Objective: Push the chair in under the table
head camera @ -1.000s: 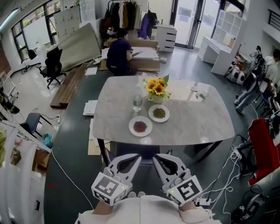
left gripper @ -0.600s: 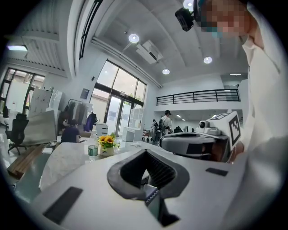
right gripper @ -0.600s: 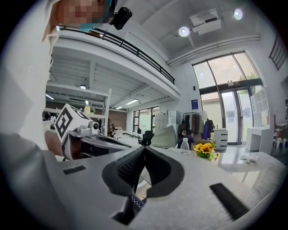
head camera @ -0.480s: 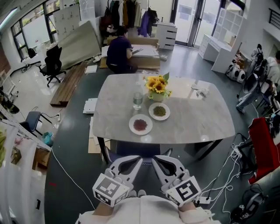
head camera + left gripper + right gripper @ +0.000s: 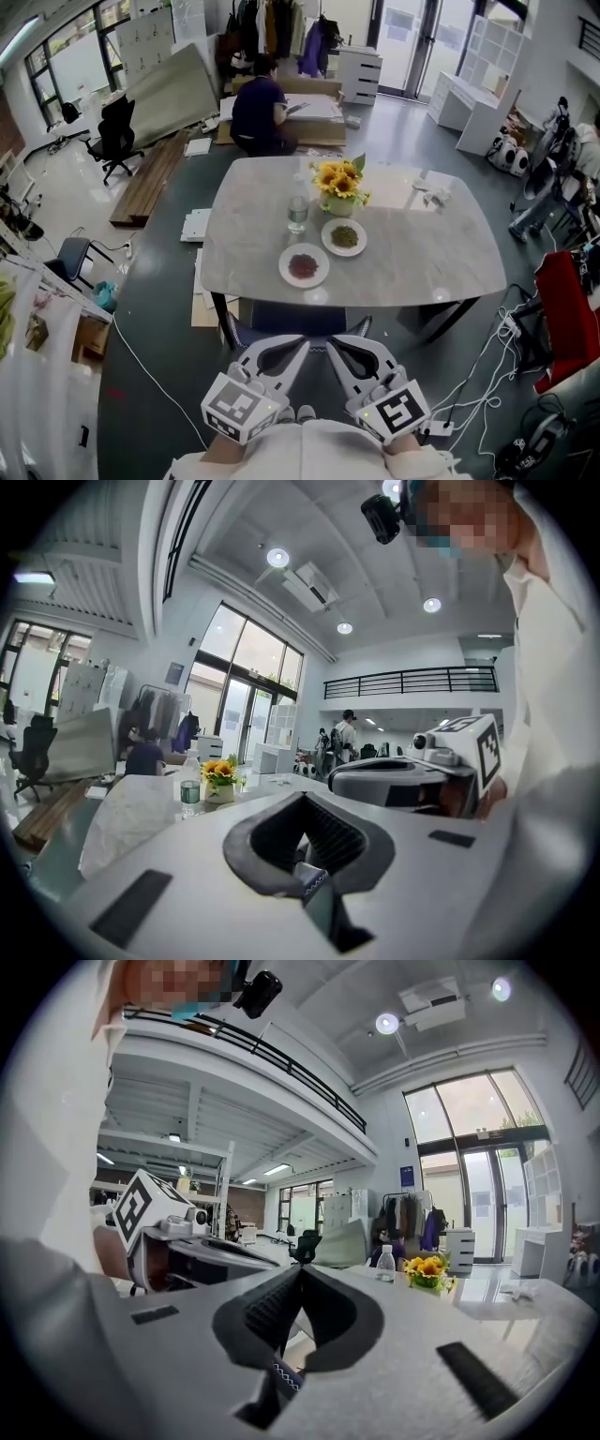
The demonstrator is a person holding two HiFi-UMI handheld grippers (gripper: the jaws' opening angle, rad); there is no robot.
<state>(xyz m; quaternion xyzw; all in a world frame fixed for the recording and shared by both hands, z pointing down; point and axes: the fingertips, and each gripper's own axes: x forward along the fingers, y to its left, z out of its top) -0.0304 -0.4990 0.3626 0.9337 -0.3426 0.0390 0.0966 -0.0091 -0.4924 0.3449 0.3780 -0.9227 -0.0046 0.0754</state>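
Grey floor (image 5: pixel 150 375) runs through an open, glass-fronted room, and a pale stone-look surface (image 5: pixel 422 262) stands in the middle of the head view. On it sit a pot of yellow flowers (image 5: pixel 338 184), a clear bottle (image 5: pixel 297 215) just left of them, a plate (image 5: pixel 303 266) of reddish bits near the front edge and a second plate (image 5: pixel 344 237) of greenish bits behind it.

The chair (image 5: pixel 291 319) is at the surface's near side. Its dark seat is mostly tucked beneath the edge, with only a strip showing.

The left gripper (image 5: pixel 298 341) and right gripper (image 5: pixel 332 341) are held side by side close to the person's body, both pointing toward the chair. Each gripper's fingers (image 5: pixel 328 832) are pressed together with nothing between them. Their tips lie over the chair's near edge in the head view, but whether they touch it cannot be told.

Beyond the surface a person (image 5: pixel 258 112) crouches by flat cardboard (image 5: pixel 314 111). An office chair (image 5: pixel 114 141) stands far left, and cables (image 5: pixel 483 380) trail across the floor at right.
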